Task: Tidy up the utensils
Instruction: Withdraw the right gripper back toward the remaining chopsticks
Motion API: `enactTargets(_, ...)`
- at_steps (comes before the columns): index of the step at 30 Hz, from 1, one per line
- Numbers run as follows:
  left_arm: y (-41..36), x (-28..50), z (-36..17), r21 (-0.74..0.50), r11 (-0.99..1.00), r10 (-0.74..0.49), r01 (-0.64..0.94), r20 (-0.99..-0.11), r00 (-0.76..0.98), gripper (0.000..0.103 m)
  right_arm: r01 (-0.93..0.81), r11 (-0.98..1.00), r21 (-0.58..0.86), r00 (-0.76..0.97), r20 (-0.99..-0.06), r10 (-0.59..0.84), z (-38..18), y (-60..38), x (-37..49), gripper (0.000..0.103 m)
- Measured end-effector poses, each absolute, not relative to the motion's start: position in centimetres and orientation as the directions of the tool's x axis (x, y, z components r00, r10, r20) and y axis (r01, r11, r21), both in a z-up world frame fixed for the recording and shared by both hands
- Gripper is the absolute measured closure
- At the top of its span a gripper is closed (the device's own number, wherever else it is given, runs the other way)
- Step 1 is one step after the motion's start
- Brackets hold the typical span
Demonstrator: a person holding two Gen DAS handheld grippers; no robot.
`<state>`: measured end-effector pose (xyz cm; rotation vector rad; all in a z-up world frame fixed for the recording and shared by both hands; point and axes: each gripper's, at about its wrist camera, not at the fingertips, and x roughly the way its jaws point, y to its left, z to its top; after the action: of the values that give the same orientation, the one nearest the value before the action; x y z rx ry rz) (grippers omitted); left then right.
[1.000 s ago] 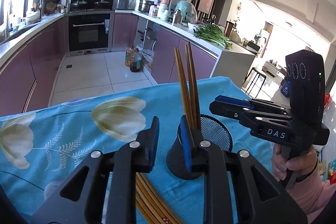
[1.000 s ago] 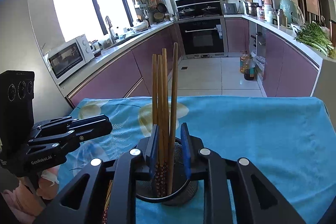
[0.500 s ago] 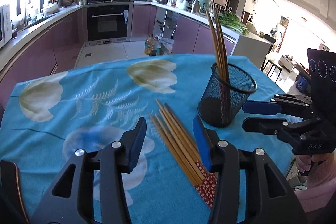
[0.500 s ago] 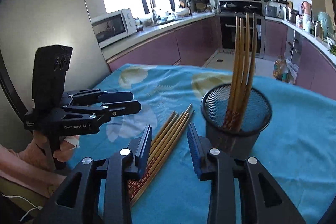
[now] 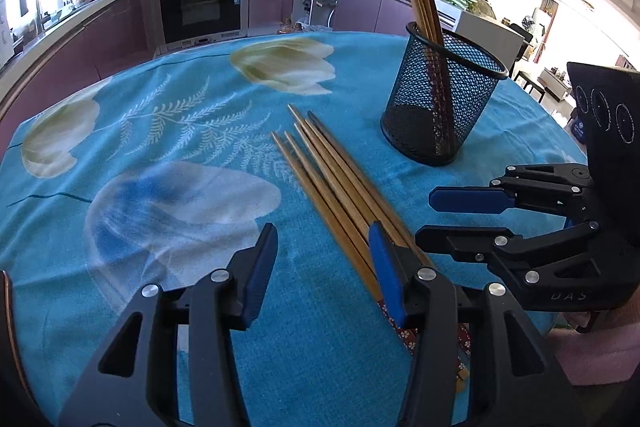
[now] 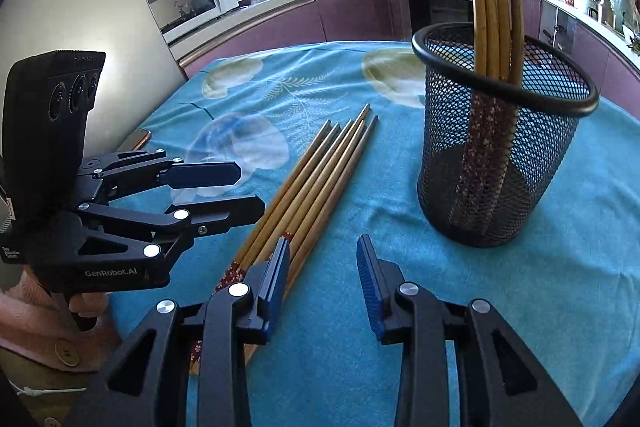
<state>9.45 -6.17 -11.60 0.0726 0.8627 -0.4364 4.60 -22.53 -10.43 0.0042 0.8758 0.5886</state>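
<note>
chopsticks [image 5: 332, 183] loose on cloth, long axis 11–5 o'clock | left gripper [image 5: 324, 271] gaping, empty, right pad over bundle | right gripper [image 6: 324, 287] gaping, empty, bundle at 10 | cup [image 6: 500, 143] at 1

"das" is embossed on the black body of the right gripper [image 5: 448, 217] in the left wrist view; "genrobot.ai" is printed in white on the left gripper [image 6: 240, 191] in the right wrist view.
</note>
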Motion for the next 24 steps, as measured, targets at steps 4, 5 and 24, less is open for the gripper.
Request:
enactTargets(4, -6.4, 9.5, -12.0, -0.105, 0.909, -0.336, 0.402, -0.757, 0.561, 0.056, -0.486, 0.844, 0.228, 0.492, -0.727, 0.479, -10.5, -22.2, 4.7, 0.07)
enactTargets(5, -6.5, 9.5, -12.1, -0.102, 0.91, -0.333, 0.403, -0.758, 0.56, 0.056, -0.487, 0.844, 0.225, 0.492, -0.728, 0.478, -10.5, -22.0, 4.7, 0.07)
enactTargets(24, -6.1, 9.6, -12.7, -0.099, 0.909, -0.323, 0.406, -0.781, 0.534, 0.059, -0.468, 0.863, 0.189, 0.495, -0.753, 0.433, -10.8, -21.7, 5.2, 0.07)
